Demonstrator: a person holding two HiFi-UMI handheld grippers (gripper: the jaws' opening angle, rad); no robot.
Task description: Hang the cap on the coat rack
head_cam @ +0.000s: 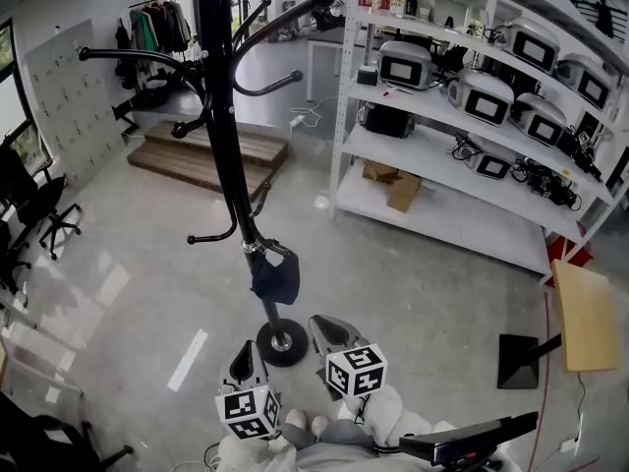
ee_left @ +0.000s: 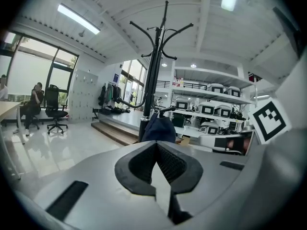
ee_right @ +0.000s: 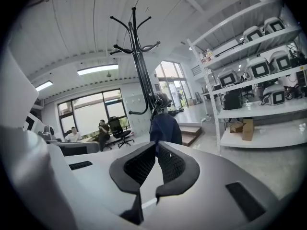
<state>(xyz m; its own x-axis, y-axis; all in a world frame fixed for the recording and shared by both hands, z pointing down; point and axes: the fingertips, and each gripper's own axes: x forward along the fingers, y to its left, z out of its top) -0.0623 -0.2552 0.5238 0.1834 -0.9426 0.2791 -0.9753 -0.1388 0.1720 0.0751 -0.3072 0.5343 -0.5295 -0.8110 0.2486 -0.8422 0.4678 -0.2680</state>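
The dark navy cap [head_cam: 275,275] hangs on a low hook of the black coat rack [head_cam: 224,116], just above the rack's round base [head_cam: 282,342]. Both grippers are held low near the person's body, short of the base. My left gripper [head_cam: 243,355] is shut and holds nothing. My right gripper [head_cam: 320,325] is shut too, with nothing between its pads. In the left gripper view the cap [ee_left: 159,128] shows just beyond my left gripper's [ee_left: 156,143] closed tips, clear of them. In the right gripper view the cap [ee_right: 165,127] hangs past my right gripper's [ee_right: 156,144] tips, under the tall rack [ee_right: 140,66].
White shelving [head_cam: 442,155] with several monitor-like devices stands at the right. A wooden step platform [head_cam: 211,155] lies behind the rack. Office chairs [head_cam: 39,205] are at the left, a small wooden table [head_cam: 587,315] at the right. Seated people [ee_right: 103,128] are far off.
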